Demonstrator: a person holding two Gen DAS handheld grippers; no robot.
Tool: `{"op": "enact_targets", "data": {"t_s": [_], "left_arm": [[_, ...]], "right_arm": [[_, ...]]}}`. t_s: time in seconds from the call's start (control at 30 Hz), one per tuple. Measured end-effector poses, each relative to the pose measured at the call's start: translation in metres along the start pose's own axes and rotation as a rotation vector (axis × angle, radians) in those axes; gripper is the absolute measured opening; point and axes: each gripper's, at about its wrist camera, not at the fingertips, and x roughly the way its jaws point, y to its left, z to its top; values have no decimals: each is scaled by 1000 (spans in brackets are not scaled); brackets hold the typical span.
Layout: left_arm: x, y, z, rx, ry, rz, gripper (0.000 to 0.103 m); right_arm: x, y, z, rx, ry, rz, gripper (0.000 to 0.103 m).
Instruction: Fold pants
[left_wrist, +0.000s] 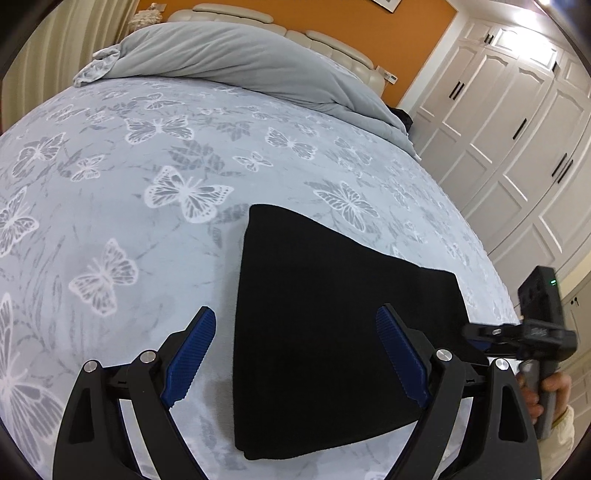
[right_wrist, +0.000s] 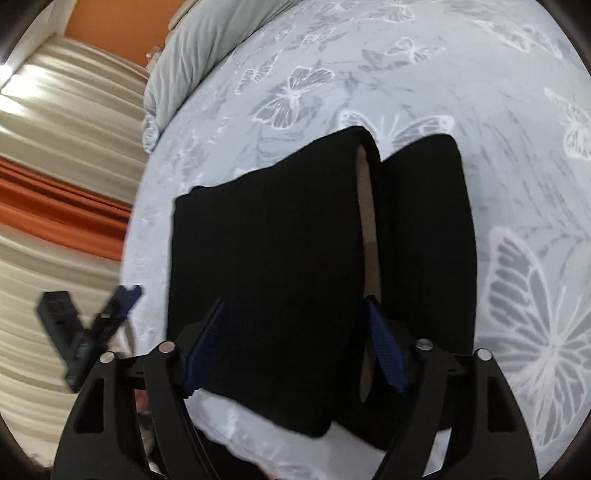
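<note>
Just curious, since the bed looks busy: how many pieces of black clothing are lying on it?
1: the folded black pants lie on the butterfly bedsheet near the bed's edge. Anything under the grey duvet would be hidden.

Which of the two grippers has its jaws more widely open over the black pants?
The left gripper: its blue pads stand far apart, one off the black pants over the sheet. The right gripper is open too, but narrower.

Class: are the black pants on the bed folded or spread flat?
Folded. The black pants lie as a compact stack on the butterfly bedsheet, a doubled-over layer showing its pale lining.
</note>
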Motion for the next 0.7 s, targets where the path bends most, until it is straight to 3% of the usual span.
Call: {"op": "enact_targets", "data": {"t_s": [0.03,0.13,0.17,0.23,0.3,0.37,0.43,0.5,0.53,0.57,0.7], "left_arm": [[0,1,1,-4,-1,-1,86],[-2,4,3,-19,0,-4,86],[-3,5,3,-23,0,-7,86],[-4,6,4,-28,-4,-12,86],[-3,6,4,-34,-2,-15,86],[3,5,2,-30,23,-9,86],[13,3,-3,-30,67,-10,86],[24,0,-7,-35,112,-8,86],[26,-1,-9,-38,122,-10,86],[26,-2,-10,-38,124,-7,86],[26,-5,-13,-21,116,10,86]], "right_arm": [[1,3,-1,-30,2,-17,27],[-32,25,-6,-128,-108,-6,16],[-57,33,-9,-156,-177,18,5],[-77,33,-13,-170,-223,23,6],[-72,22,-16,-195,-190,-85,8],[-37,-3,-15,-138,-44,-204,19],[-28,-13,-13,-68,3,-139,27],[-38,-12,-11,-68,-25,-74,47],[-42,-13,-9,-54,-49,-50,65],[-46,-15,-7,-38,-73,-37,69],[-26,-22,7,-21,-16,-20,69]]}}
